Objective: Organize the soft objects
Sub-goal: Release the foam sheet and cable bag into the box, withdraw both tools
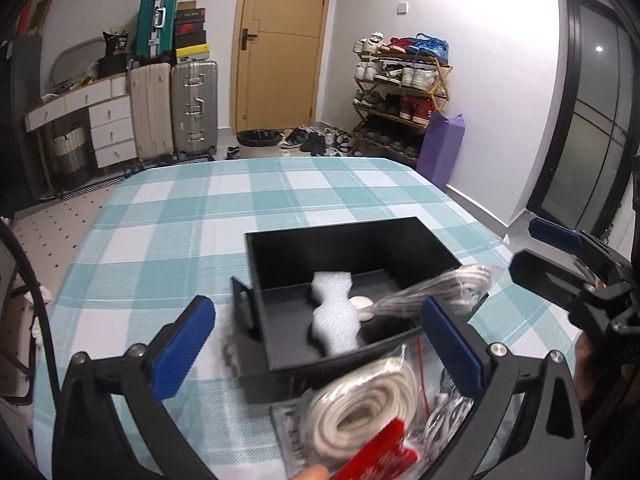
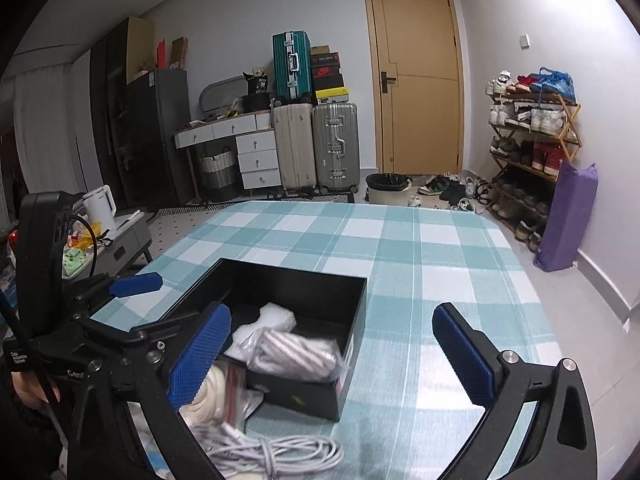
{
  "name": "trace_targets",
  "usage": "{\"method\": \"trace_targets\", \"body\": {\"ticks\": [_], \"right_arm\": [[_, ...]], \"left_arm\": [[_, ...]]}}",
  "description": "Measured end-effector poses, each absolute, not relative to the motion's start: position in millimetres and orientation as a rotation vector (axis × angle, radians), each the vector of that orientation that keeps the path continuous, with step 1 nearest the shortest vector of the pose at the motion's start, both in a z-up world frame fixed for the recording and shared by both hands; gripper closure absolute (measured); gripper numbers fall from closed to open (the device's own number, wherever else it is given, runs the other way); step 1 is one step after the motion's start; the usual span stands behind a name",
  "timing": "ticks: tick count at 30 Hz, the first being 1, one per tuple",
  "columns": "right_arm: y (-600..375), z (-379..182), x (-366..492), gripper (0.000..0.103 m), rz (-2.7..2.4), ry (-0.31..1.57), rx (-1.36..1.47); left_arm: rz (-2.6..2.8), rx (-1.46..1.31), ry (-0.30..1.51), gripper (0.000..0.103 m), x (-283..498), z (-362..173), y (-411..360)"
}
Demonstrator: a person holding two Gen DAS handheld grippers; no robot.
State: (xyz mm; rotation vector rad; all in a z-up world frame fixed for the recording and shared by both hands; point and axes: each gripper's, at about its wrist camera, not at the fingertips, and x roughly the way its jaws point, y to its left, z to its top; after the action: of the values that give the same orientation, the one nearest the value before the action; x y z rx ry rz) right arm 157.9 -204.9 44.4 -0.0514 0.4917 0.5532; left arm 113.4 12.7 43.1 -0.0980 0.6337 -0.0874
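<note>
On the table: checked cloth [image 1: 168, 216], black box [image 1: 400, 236] at the middle.
Box contents: white foam [image 1: 334, 320]; bagged cable bundle [image 2: 296, 354] over its right rim.
Near edge: bagged white rope coil [image 1: 360, 404], loose white cable [image 2: 280, 454].
Left gripper [image 1: 316, 348]: spread wide, pinching nothing.
Right gripper [image 2: 332, 356]: spread wide, empty.

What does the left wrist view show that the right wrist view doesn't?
Only the left wrist: a red tag on the bagged white rope coil.
Only the right wrist: a loose white cable on the tablecloth and a white kettle off to the side.
Both: the black box holding white foam and a bagged cord bundle.
</note>
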Motion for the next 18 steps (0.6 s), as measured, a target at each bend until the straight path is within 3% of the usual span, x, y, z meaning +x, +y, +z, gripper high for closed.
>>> {"method": "trace_targets", "body": {"ticks": [18], "right_arm": [[-211,24,112,0.0,0.577,0.581,-0.005]], "left_arm": [[-0.044,-0.121,0.655,0.0,64,39,23]]}}
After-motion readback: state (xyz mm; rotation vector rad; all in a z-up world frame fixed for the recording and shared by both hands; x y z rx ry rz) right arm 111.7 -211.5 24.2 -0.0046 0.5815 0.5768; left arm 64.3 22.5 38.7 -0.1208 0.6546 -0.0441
